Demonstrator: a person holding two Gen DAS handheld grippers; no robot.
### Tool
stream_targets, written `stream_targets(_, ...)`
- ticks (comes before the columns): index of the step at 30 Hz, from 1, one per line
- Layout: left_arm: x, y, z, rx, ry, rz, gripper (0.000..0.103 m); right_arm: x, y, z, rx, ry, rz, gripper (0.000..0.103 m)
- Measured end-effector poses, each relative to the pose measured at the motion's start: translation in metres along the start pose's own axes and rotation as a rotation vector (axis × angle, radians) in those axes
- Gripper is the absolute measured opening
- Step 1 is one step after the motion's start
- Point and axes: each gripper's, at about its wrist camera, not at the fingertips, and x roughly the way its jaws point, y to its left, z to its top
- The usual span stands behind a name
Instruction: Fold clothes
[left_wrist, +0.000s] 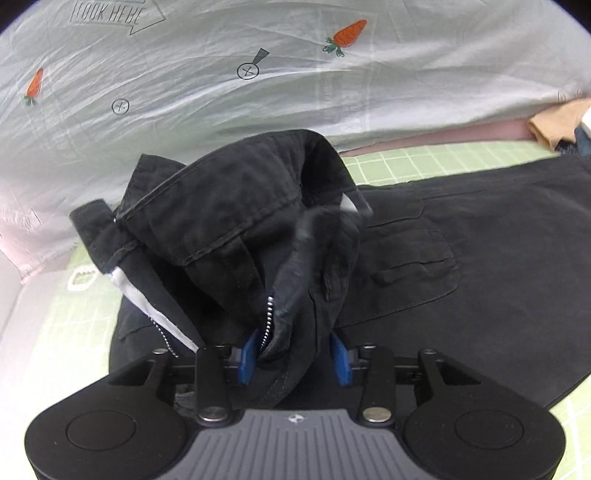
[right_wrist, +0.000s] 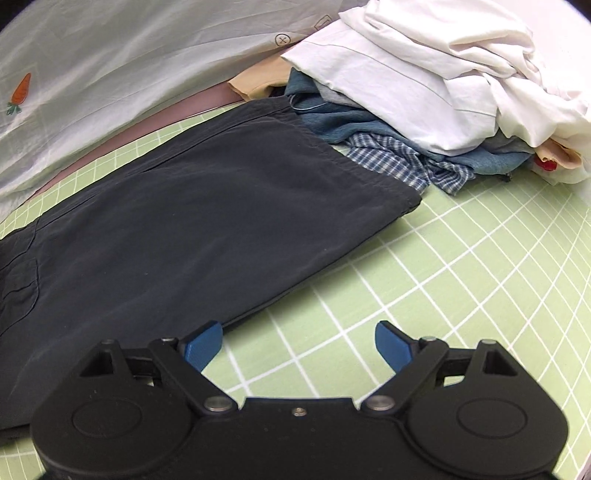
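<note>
A pair of black trousers (right_wrist: 192, 221) lies flat on the green grid mat (right_wrist: 461, 258). My left gripper (left_wrist: 295, 360) is shut on the bunched waist end of the trousers (left_wrist: 236, 214), with the zipper and white pocket lining showing, and holds it lifted above the flat legs (left_wrist: 480, 251). My right gripper (right_wrist: 299, 343) is open and empty. It hovers low over the mat at the trousers' near edge, its left fingertip (right_wrist: 205, 343) over the hem side.
A heap of unfolded clothes (right_wrist: 424, 92), white, denim, checked and beige, lies at the far right of the mat. A white sheet printed with carrots (left_wrist: 184, 74) hangs behind. A white box edge (left_wrist: 14, 295) stands at the left.
</note>
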Motion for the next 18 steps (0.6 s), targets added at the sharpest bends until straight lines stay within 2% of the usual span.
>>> stream_targets(3,-0.016,0.011,-0.002,-0.089,-0.018,-0.121,0.053,0.009,-0.006,0.004,0.035,0.009,0.01,0.09)
stream_targets(8,-0.038,0.023,-0.015,-0.171,-0.019,-0.18,0.053,0.016,-0.004,0.001,0.071,0.022,0.032,0.09)
stream_targets(13,-0.056,0.058,-0.032,-0.294,-0.021,-0.154,0.053,0.01,-0.007,-0.005,0.088,0.015,0.031,0.09)
stream_targets(18,-0.049,0.09,-0.043,-0.361,-0.005,-0.033,0.053,0.015,-0.015,-0.009,0.116,0.034,0.005,0.09)
